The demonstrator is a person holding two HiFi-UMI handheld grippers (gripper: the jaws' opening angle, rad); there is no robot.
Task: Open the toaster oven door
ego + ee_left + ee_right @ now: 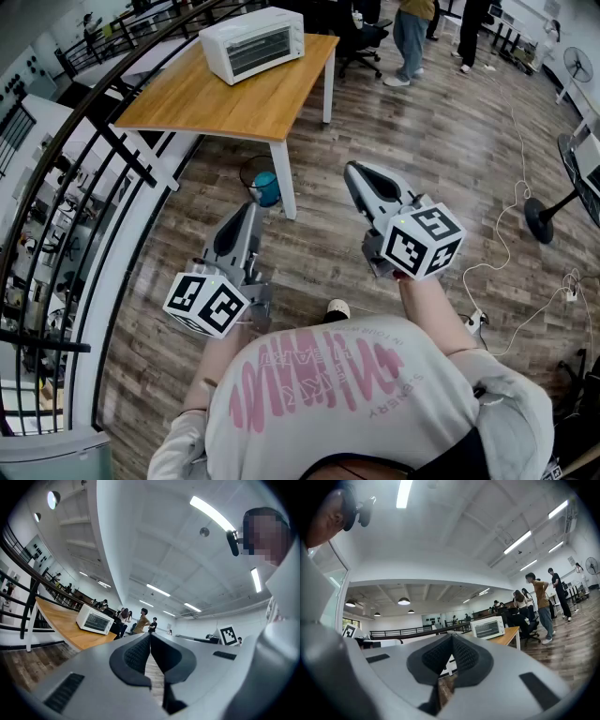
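approach stage: oven door not yet reached.
left hand-held gripper [248, 210]: jaws together, empty, over the floor. oven [246, 26]: on the far part of the desk [216, 103], door [261, 51] shut, well apart from both hand-held grippers. right hand-held gripper [354, 172]: jaws together, empty. judgement: next move calls for closing on the desk, parting one pair of jaws and taking the door's upper edge; handle too small to make out.

shirt [347, 384]: white, pink print | left gripper [250, 206]: grey | right gripper [352, 170]: grey | marker cubes [422, 241]: black-white squares
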